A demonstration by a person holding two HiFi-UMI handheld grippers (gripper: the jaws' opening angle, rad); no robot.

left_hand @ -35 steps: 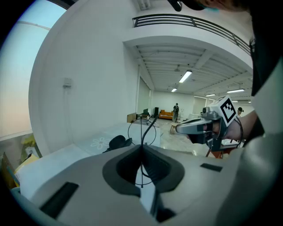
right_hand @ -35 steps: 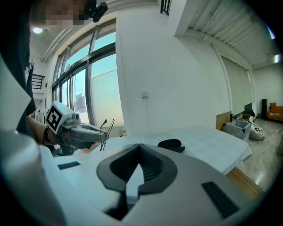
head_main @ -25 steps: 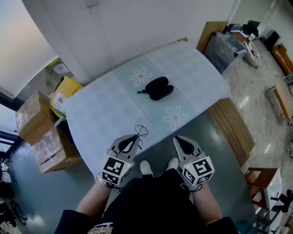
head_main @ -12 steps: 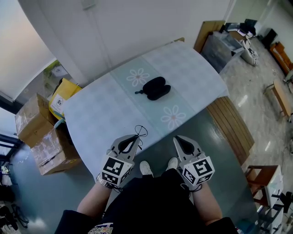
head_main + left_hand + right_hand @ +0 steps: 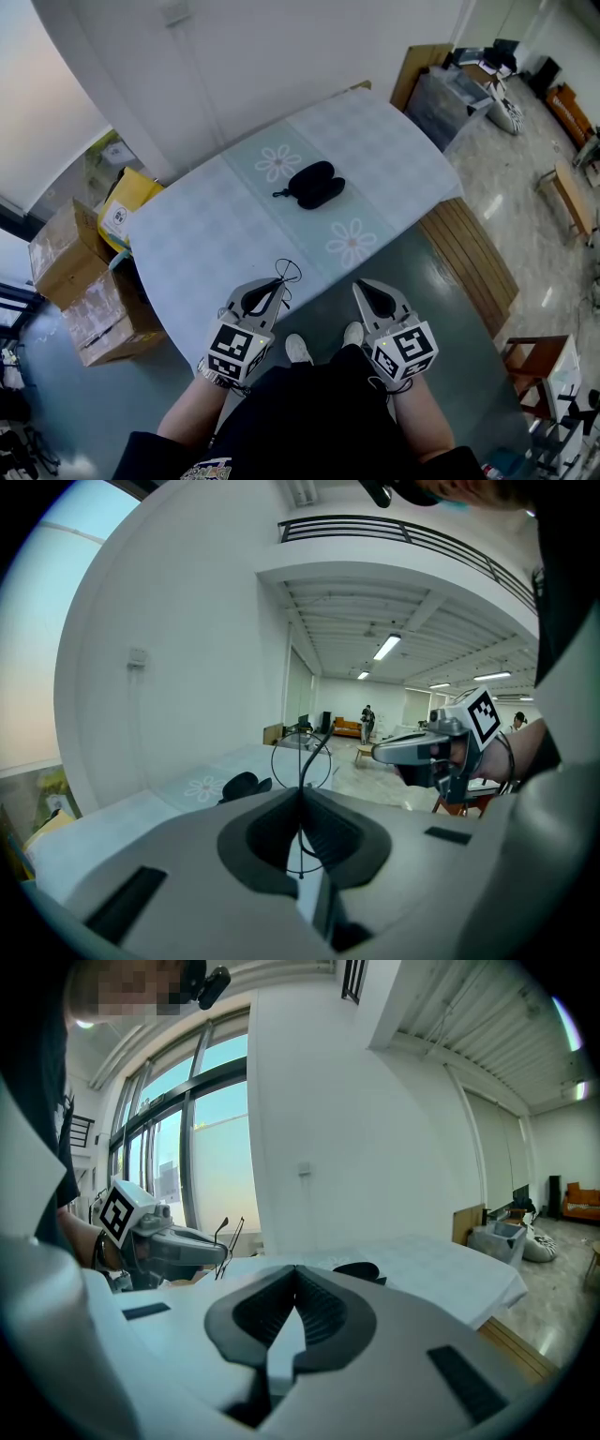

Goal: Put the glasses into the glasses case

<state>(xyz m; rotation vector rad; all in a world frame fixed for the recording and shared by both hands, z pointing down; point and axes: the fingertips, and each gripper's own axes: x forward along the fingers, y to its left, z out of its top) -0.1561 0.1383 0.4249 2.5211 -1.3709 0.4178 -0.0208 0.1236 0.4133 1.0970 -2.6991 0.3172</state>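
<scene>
Leftmost, cardboard boxes (image 5: 80, 281) and a yellow package (image 5: 127, 208) are stacked on the floor beside the table (image 5: 197, 253). On its checked cloth, the black glasses case (image 5: 314, 185) is laid open as two lobes; what is inside cannot be made out. At the table's near edge, thin wire glasses (image 5: 287, 273) are pinched in the clenched left claw (image 5: 278, 281), well apart from the case. Beside it, the right claw (image 5: 360, 286) is held closed on nothing. A slatted wooden bench (image 5: 473, 258) is seen at right.
</scene>
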